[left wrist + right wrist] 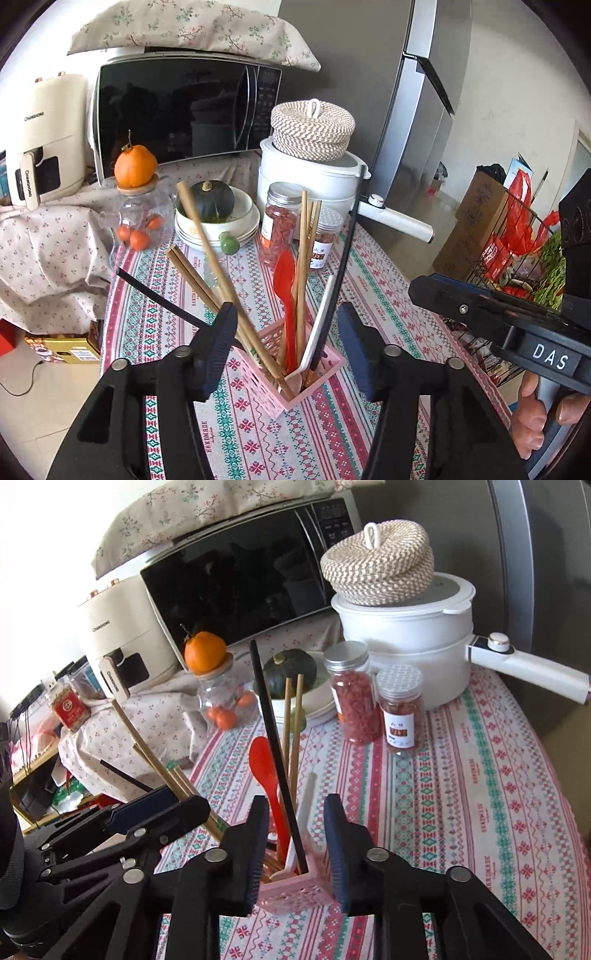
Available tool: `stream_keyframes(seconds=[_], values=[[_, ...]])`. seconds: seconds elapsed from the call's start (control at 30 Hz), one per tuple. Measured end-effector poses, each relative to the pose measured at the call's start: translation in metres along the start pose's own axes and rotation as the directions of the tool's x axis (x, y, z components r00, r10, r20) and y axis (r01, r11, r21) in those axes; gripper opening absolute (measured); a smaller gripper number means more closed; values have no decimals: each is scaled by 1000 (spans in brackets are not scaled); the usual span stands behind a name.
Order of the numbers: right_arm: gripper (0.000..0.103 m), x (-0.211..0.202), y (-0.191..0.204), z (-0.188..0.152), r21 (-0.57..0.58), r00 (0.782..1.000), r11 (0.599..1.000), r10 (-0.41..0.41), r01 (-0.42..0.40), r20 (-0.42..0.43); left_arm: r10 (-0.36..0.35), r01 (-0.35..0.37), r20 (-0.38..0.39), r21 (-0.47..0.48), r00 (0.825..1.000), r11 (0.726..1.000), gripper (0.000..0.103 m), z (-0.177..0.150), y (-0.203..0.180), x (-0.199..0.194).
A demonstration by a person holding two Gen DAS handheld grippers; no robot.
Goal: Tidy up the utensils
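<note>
A pink lattice utensil holder (291,376) stands on the patterned tablecloth and also shows in the right wrist view (295,890). It holds several wooden chopsticks (218,266), a red spoon (284,280), a white spoon (321,325) and black chopsticks (275,753). My left gripper (288,350) is open, its fingers either side of the holder, gripping nothing. My right gripper (297,853) is open around the holder's near side, also empty; it shows at the right of the left wrist view (461,302).
Behind the holder stand two spice jars (354,694), a white pot with a woven lid (406,627), bowls with a green squash (212,201), a glass jar topped by an orange (135,173), a microwave (177,110) and a wire basket (517,266) at the table's right.
</note>
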State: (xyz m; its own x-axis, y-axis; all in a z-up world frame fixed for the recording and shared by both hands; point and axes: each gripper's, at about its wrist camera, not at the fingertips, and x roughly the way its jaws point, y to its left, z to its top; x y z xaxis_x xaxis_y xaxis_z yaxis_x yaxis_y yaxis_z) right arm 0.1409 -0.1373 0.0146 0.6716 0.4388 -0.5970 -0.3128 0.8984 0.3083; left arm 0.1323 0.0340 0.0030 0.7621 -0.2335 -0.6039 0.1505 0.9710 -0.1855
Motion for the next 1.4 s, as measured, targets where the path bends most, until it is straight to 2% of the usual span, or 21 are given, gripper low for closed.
stream_keyframes(seconds=[0.1,0.37,0.47,0.5,0.57,0.63,0.73,0.9,1.03,1.17,1.4], values=[[43,-12,-5,1,14,1000,1000,7,-7,26,-10,10,3,-8,1000,1000,65,0,1,-8],[76,-36,-21,-7,53,998,998,-40,37,58,-1,0,-51,-15,999,1000,94,-14,-1,-21],[84,-45,-26,-13,47,994,996,-85,82,65,6,-5,-78,3,997,1000,103,-22,-5,-25],[86,-48,-26,-15,40,993,995,-98,95,67,10,-9,-83,11,997,1000,103,-25,-7,-27],[97,-54,-27,-20,24,990,992,-125,123,71,22,-20,-85,29,996,999,103,-32,-11,-32],[103,-60,-27,-26,8,985,989,-149,149,87,38,-34,-84,46,996,998,103,-38,-15,-37],[103,-69,-27,-36,-17,971,975,-220,223,92,41,-34,-106,64,993,997,103,-46,-20,-43],[103,-73,-26,-54,-50,957,956,-290,290,4,62,-47,-121,118,991,992,103,-60,-34,-53],[103,-79,-15,-63,-107,943,937,-333,332,10,56,-44,-104,111,993,993,103,-65,-39,-61],[103,-88,-14,-64,-87,945,941,-325,326,25,47,-40,-89,79,995,996,103,-64,-38,-65],[103,-91,-12,-62,-73,945,943,-324,326,37,66,-57,-94,90,993,994,103,-65,-40,-62]])
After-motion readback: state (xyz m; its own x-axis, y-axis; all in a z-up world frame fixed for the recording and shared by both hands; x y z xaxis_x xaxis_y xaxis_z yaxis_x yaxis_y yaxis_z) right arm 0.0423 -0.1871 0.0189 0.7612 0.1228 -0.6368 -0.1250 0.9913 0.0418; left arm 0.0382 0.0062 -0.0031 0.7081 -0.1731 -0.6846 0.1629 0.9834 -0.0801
